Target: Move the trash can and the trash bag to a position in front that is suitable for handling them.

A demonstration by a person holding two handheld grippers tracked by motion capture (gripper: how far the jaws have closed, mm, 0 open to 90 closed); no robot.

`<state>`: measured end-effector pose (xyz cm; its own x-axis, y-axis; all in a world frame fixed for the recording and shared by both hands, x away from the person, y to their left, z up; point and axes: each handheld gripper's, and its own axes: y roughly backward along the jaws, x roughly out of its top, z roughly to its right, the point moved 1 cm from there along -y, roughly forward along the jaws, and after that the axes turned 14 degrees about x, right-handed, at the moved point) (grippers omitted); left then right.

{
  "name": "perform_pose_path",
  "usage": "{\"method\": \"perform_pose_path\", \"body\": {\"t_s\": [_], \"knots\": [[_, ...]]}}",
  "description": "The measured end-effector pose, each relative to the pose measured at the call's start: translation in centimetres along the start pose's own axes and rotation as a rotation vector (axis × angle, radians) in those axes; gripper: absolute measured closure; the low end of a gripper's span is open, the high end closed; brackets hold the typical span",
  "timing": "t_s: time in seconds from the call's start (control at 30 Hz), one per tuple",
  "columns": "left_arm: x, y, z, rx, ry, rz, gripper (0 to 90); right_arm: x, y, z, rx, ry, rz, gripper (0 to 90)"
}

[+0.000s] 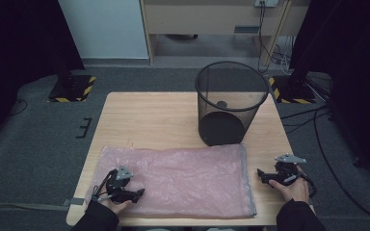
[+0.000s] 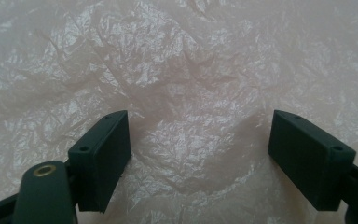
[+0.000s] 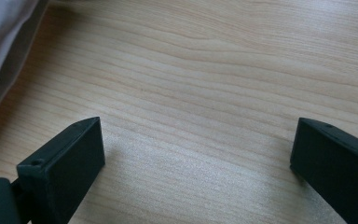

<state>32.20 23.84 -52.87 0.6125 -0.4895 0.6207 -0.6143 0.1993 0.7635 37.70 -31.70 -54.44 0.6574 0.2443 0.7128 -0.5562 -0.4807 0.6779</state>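
Light wooden table (image 1: 149, 120), grain running crosswise. Pink crinkled plastic bag (image 1: 183, 180) lies flat across the near half, its right edge just left of the right claw (image 1: 262, 176). Left claw (image 1: 137, 193) sits over the bag's near-left corner, jaws apart; in the left gripper view the bag (image 2: 186, 79) spreads wrinkled under and ahead of both jaws, nothing between them. Right claw rests over bare wood beside the bag, jaws wide apart; in the right gripper view the table (image 3: 214, 84) lies ahead, with the bag's edge (image 3: 0, 42) off to the claw's upper left. Black wire-mesh wastebasket (image 1: 230, 103) stands upright on the far right of the table, ahead of the right claw and just beyond the bag's far edge; whether it touches the bag, cannot tell. Grey carpet (image 1: 38, 139) surrounds the table; black stand bases with yellow-black hazard stripes (image 1: 72, 88) sit well beyond the left claw.
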Motion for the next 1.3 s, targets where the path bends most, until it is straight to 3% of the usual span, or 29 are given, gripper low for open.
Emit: {"method": "perform_pose_path", "body": {"t_s": [0.23,0.4,0.43,0.5,0.6,0.63,0.7,0.73,0.77,0.83,0.93,1.0,1.1,1.17,1.27,1.3], "knots": [[-0.2,-0.8,-2.7,0.000,0.001,0.030,18.6,-0.1,0.0,-0.1,-0.001,0.000,0.000,2.8],[0.0,-1.3,-4.5,0.042,0.044,0.011,18.9,-0.1,0.0,-0.1,0.000,0.001,0.000,2.8],[0.3,-1.4,-5.1,0.074,0.053,-0.002,20.9,-0.1,0.0,-0.1,0.000,0.001,0.000,2.8],[0.7,-0.9,-5.0,0.098,0.066,-0.011,24.5,-0.1,0.0,-0.1,0.000,0.001,0.000,2.8],[1.9,0.4,-3.3,0.059,0.185,0.097,24.2,-0.1,0.0,-0.1,0.002,0.001,0.000,2.7],[2.2,0.6,-2.6,0.043,0.198,0.113,23.6,-0.1,0.0,-0.1,0.002,0.002,0.000,2.7],[2.9,0.6,-0.8,0.005,0.193,0.135,22.8,-0.1,0.0,-0.1,0.002,0.001,0.000,2.7],[2.9,0.6,-0.8,0.005,0.193,0.135,22.9,-0.1,0.0,-0.1,0.002,0.001,0.000,2.7],[3.1,0.4,0.4,-0.009,0.185,0.122,22.8,-0.1,0.0,-0.1,0.006,-0.002,0.001,2.7],[3.6,-0.4,2.6,-0.010,0.107,0.066,22.8,-0.1,0.0,-0.1,0.007,0.000,0.001,2.7],[3.6,-1.2,3.5,-0.012,0.080,0.030,21.9,-0.1,0.0,-0.1,0.006,0.001,0.000,2.6],[3.4,-1.3,3.6,-0.012,0.075,0.023,21.8,-0.1,0.0,-0.1,0.008,0.000,0.000,2.5],[2.9,-1.6,3.7,0.008,-0.005,0.007,21.0,-0.1,0.0,-0.2,0.011,-0.004,0.001,2.6],[2.9,-1.6,3.6,-0.003,-0.006,0.014,20.9,-0.1,0.1,-0.2,0.011,-0.003,0.001,2.6],[2.5,-1.6,2.4,-0.038,-0.050,0.027,20.9,-0.2,0.1,-0.3,0.012,-0.002,-0.001,3.1],[2.4,-1.6,1.9,-0.038,-0.052,0.026,20.9,-0.2,0.2,-0.2,0.012,0.019,0.001,3.4]]}}
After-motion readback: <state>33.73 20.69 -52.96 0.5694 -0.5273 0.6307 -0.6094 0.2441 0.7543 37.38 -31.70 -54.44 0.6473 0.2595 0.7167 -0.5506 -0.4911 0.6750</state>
